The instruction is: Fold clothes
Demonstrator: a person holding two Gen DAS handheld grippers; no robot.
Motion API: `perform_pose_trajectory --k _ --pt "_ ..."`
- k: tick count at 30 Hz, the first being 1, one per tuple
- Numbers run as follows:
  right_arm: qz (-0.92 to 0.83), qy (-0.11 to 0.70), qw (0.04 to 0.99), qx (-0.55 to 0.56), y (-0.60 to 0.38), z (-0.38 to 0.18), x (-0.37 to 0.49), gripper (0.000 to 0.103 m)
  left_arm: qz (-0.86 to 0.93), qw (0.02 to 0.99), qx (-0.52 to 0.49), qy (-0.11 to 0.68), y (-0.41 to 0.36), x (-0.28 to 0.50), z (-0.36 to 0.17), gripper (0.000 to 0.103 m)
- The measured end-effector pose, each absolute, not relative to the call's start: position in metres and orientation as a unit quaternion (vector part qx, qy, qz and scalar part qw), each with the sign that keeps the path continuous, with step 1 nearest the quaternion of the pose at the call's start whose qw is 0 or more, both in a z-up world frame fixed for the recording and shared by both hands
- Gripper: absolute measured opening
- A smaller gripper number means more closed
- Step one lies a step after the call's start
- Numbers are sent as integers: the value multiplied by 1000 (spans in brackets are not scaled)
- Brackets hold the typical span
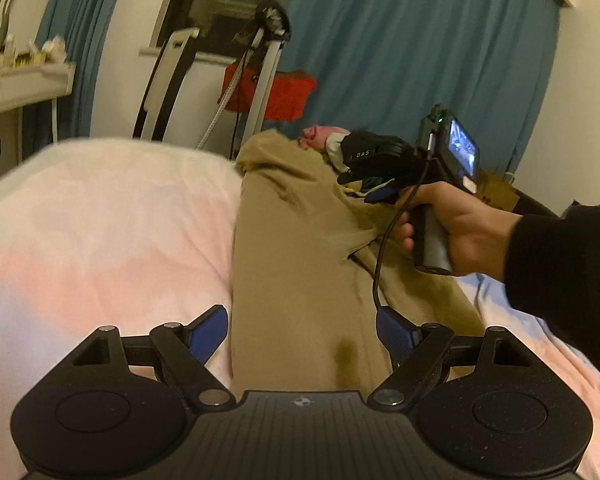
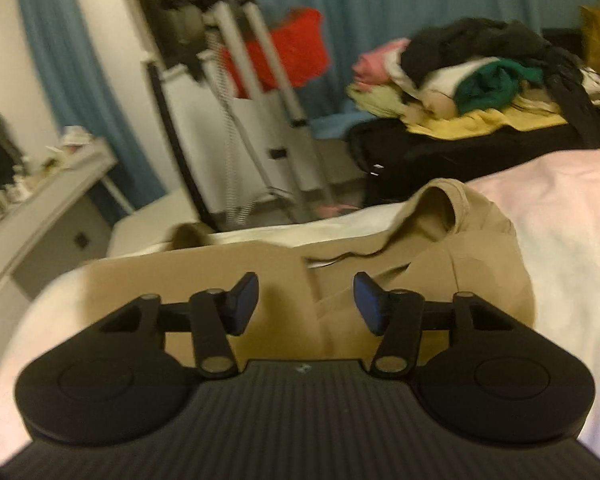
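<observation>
A tan garment (image 1: 300, 240) lies lengthwise on the pale pink bed (image 1: 100, 220). My left gripper (image 1: 302, 332) is open and empty, its blue pads either side of the garment's near end, just above it. The right gripper's body (image 1: 380, 160) shows in the left wrist view, held by a hand over the garment's far right part. In the right wrist view the tan garment (image 2: 420, 248) is partly folded, its collar (image 2: 456, 204) raised at the far edge. My right gripper (image 2: 306, 300) is open and empty above it.
A pile of mixed clothes (image 2: 480, 84) sits on a black suitcase (image 2: 440, 152) beyond the bed. A white stand with a red cloth (image 2: 292, 48) stands by the blue curtain (image 1: 420, 40). A cluttered white desk (image 2: 40, 200) is on the left.
</observation>
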State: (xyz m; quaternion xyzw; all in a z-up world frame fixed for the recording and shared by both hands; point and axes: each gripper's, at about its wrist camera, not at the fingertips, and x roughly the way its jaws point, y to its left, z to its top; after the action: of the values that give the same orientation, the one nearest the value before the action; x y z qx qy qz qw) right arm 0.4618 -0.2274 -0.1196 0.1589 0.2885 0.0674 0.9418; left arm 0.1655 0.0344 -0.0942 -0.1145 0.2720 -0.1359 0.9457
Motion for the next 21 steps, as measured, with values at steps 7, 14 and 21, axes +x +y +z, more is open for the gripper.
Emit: perform_pose_trajectory --k 7,14,21 --pt "105 294 937 159 -222 -136 473 24 -134 929 -169 302 49 181 -111 83" --pt "134 281 940 136 -203 -116 457 3 -132 938 -146 284 42 167 -98 83" --pt "85 218 960 156 -222 -81 434 3 -136 946 -127 266 33 155 -89 83"
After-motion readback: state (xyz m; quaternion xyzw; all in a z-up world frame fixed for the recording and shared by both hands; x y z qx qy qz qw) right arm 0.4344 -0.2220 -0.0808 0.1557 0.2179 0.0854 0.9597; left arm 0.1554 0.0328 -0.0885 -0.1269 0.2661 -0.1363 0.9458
